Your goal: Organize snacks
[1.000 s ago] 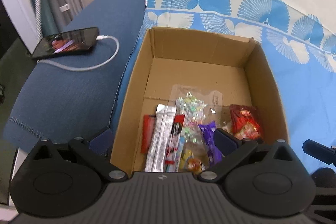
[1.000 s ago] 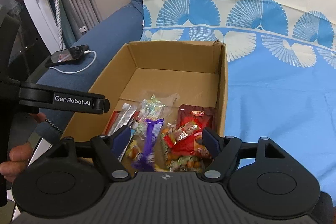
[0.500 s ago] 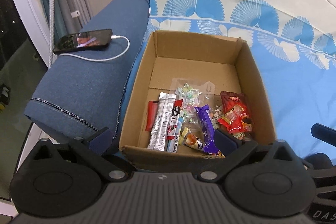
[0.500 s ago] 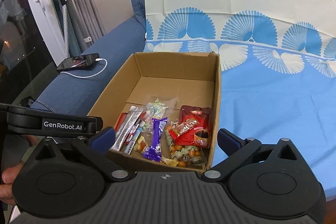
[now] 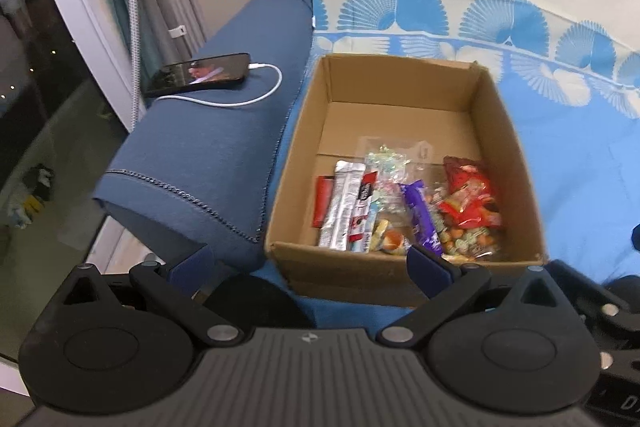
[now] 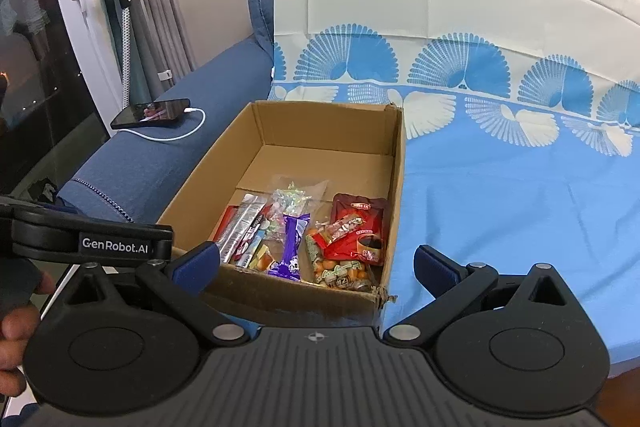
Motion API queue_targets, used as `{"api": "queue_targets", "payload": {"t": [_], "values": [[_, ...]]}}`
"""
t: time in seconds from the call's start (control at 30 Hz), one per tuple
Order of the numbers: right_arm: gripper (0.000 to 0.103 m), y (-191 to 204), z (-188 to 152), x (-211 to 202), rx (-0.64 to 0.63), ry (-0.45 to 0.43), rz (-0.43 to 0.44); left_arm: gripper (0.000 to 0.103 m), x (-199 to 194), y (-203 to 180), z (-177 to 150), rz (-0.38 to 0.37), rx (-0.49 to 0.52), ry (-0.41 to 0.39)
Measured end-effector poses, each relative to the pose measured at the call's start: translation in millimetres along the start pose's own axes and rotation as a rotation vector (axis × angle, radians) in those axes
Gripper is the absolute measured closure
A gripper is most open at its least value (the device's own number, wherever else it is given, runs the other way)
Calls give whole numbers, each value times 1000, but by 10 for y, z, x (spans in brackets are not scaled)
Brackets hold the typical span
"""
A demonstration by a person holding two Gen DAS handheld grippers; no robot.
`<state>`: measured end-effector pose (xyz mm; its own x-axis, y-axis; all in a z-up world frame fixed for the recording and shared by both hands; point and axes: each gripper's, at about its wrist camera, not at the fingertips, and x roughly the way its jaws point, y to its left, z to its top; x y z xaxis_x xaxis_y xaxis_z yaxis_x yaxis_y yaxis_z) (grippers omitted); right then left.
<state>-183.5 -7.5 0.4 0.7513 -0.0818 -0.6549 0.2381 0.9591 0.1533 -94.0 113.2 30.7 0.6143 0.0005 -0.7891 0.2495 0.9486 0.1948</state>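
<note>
Several snacks (image 6: 304, 239) lay bunched at the near end of the cardboard box (image 6: 396, 163) on the sofa. Both the left gripper (image 5: 308, 263) and right gripper (image 6: 316, 263) hung released and empty short of it. Sorting looked finished; any next move would need a fresh reach inside.

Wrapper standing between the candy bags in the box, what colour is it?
Purple, with white print near its lower end. The wrapper shows best in the right wrist view.
</note>
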Motion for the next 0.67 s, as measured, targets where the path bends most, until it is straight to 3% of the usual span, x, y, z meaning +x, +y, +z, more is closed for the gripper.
{"api": "queue_targets", "payload": {"t": [0.17,0.27,0.67], "values": [[0,33,-25,-94,-7,-19,-3,0,-101,28,-75,2,15,-40],[0,47,-46,-136,-9,-25,-7,0,-141,48,-110,-51,6,-31],[0,85,-66,-190,-19,-40,-14,0,-167,36,-169,-40,4,-40]]}}
